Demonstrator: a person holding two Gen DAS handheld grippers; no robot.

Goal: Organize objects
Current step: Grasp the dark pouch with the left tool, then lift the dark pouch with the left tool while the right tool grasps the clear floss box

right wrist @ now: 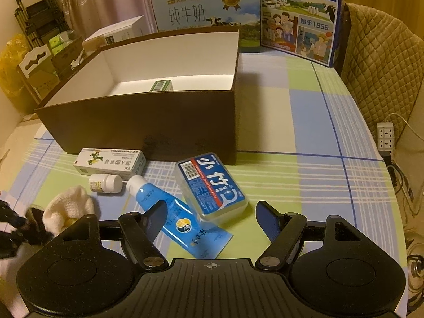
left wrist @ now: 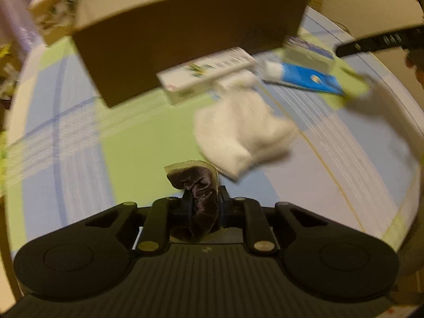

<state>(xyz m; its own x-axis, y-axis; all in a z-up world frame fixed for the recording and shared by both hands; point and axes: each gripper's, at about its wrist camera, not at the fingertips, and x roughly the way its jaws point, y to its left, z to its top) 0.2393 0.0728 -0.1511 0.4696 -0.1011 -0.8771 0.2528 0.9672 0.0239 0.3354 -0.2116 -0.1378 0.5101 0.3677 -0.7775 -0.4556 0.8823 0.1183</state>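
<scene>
In the blurred left wrist view my left gripper (left wrist: pixel 204 198) is shut on a crumpled dark cloth (left wrist: pixel 197 184), held above the checked tablecloth. Just ahead lie a white sock (left wrist: pixel 243 135), a white carton (left wrist: pixel 206 75) and a blue tube (left wrist: pixel 304 78), all in front of the brown box (left wrist: pixel 185 45). My right gripper (right wrist: pixel 212 220) hangs open over the blue tube (right wrist: pixel 180 222) and a blue floss-pick case (right wrist: pixel 212 185). The white carton (right wrist: pixel 110 161), a small white bottle (right wrist: pixel 106 182) and the white sock (right wrist: pixel 70 206) lie to its left. The brown box (right wrist: pixel 148 122) holds a small green-and-white carton (right wrist: pixel 161 86).
Two milk cartons (right wrist: pixel 206 10) (right wrist: pixel 299 18) stand behind the brown box. A quilted chair cover (right wrist: pixel 384 66) and a power strip (right wrist: pixel 385 135) are beyond the table's right edge. A cardboard organiser (right wrist: pixel 39 71) stands at the left.
</scene>
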